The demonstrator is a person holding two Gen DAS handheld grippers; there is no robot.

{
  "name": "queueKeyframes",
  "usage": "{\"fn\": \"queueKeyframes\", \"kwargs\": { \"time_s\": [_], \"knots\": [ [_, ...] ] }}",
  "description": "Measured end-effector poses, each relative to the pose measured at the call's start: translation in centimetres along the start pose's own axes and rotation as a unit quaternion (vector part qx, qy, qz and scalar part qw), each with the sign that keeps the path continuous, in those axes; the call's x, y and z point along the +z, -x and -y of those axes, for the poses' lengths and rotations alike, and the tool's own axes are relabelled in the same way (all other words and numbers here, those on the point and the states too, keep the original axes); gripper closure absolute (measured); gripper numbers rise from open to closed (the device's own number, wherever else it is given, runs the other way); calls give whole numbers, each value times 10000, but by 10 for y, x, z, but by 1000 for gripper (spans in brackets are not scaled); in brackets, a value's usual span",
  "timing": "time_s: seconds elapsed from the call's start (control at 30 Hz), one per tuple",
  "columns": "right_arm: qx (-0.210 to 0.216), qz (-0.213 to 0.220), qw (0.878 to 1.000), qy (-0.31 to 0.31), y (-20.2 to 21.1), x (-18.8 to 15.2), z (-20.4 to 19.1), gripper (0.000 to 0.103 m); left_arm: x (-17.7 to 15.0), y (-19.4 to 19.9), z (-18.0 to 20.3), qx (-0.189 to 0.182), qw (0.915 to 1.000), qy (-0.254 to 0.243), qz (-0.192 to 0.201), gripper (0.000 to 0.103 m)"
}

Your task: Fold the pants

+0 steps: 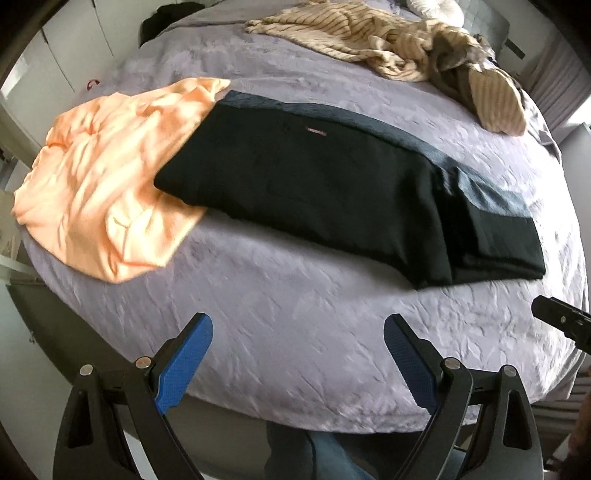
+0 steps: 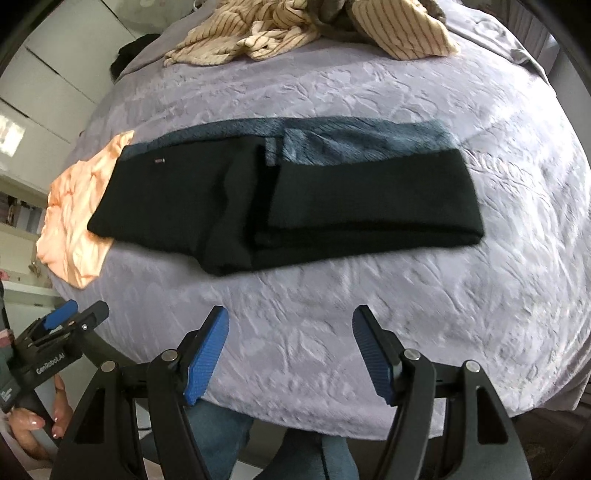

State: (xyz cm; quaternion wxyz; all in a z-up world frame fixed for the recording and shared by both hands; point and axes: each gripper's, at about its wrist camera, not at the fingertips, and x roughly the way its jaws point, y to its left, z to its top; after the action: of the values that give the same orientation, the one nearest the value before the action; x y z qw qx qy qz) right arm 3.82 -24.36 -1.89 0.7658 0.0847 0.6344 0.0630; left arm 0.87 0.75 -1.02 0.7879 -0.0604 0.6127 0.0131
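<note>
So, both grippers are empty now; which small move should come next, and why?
Probably bring the open right gripper forward to the right end of the black folded pants; they still lie long across the grey bedspread, so another fold seems needed.

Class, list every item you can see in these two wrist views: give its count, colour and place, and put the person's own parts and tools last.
pants: one, black, partly folded, lying across the middle of the bed.
orange garment: one, peach-orange, crumpled at the bed's left edge, its corner under the pants' end.
striped garment: one heap, cream with dark stripes, at the far side of the bed.
bed cover: one, lilac-grey, textured, under everything.
dark item: one, black, far left by the white cupboards; too small to identify.
legs in jeans: blue, below the near bed edge.
left tool: blue pads, open, empty, above the near cover.
right tool: blue pads, open, empty.
</note>
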Motion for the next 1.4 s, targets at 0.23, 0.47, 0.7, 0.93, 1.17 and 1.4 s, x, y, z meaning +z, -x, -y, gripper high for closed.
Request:
{"fn": "queueKeyframes", "kwargs": {
  "time_s": [0.23,0.47,0.7,0.93,1.17,1.4],
  "knots": [
    [-81,-79,9999,121,-19,29,-41,29,39,-17,-41,-51,9999,107,-107,8],
    [-244,-387,9989,71,-50,40,-69,29,56,-47,-54,-282,9988,14,-405,8],
    [-401,-647,9970,-119,-66,38,-72,29,66,-71,-53,-485,9966,-128,-654,8],
    [-463,-788,9958,-47,-77,41,-70,29,73,-84,-49,-468,9966,-34,-677,8],
    [-483,-876,9935,536,-82,59,-67,29,79,-86,-48,-406,9960,603,-517,8],
    [-382,-964,9910,842,-87,73,-64,29,76,-84,-70,-1009,9856,1334,-241,8]
  ]
}}
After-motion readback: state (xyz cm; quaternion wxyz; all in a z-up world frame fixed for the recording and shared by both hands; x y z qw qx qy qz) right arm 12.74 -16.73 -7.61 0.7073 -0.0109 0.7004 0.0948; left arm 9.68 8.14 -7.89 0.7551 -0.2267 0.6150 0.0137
